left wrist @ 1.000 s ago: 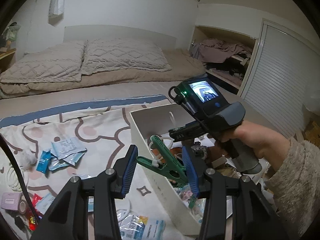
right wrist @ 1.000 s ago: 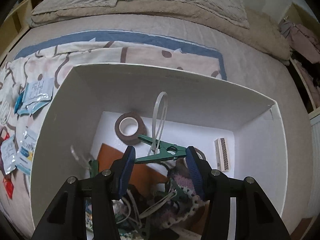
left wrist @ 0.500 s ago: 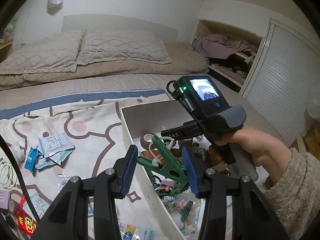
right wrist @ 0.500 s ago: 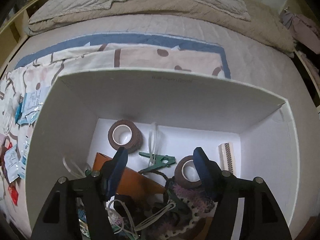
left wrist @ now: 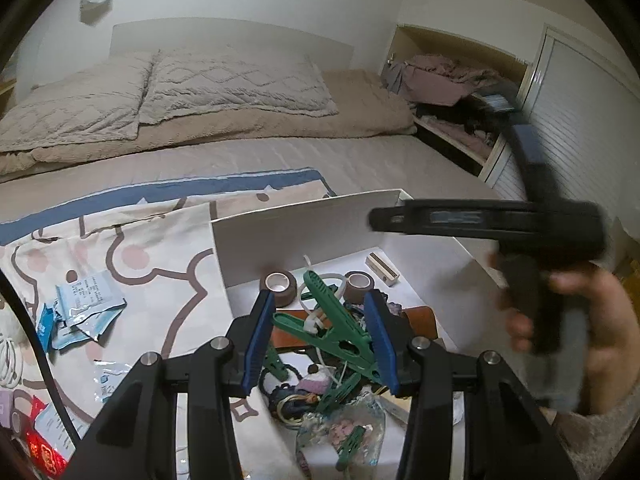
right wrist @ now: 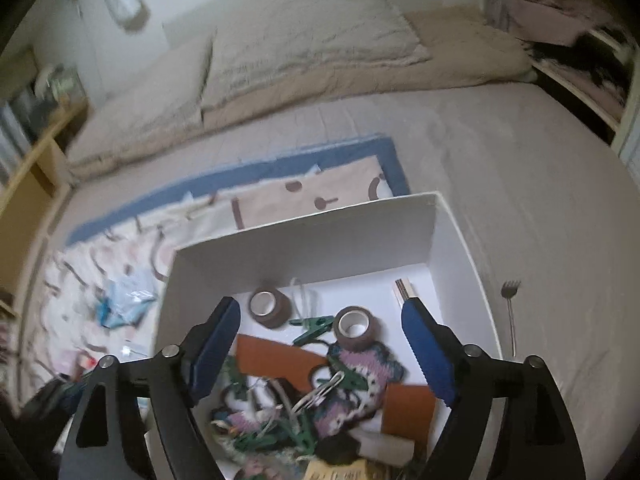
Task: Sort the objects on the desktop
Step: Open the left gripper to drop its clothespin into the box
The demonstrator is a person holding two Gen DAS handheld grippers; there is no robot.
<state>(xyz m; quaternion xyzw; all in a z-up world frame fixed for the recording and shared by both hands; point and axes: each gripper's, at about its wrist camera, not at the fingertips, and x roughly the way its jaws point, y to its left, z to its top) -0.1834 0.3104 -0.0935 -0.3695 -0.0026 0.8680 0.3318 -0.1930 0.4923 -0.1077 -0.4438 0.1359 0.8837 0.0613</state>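
Landmark: white box [left wrist: 304,236] on the bed, open top, on the patterned sheet's right edge.
Left of box: blue-and-white sachets [left wrist: 86,304] scattered on patterned sheet [left wrist: 152,248]; red packet [left wrist: 42,448] nearer the camera.
Left gripper [left wrist: 320,340]: above box's near-left part, clenched on a large green clothespin [left wrist: 340,330], both blue pads pressing its sides, peg tilted up and away.
Box interior: two brown tape rolls [right wrist: 269,307] near far wall, small green clip [right wrist: 314,327] lying loose between them, orange-brown flat piece [right wrist: 280,356], knitted purple-white item [right wrist: 368,368], tangle of cords and green pegs at near side.
Right gripper [right wrist: 322,350]: above box centre, jaws opening, wide apart, nothing between pads.
Right of box: fork [right wrist: 510,308] lying on bedsheet, just beside the box's right wall.
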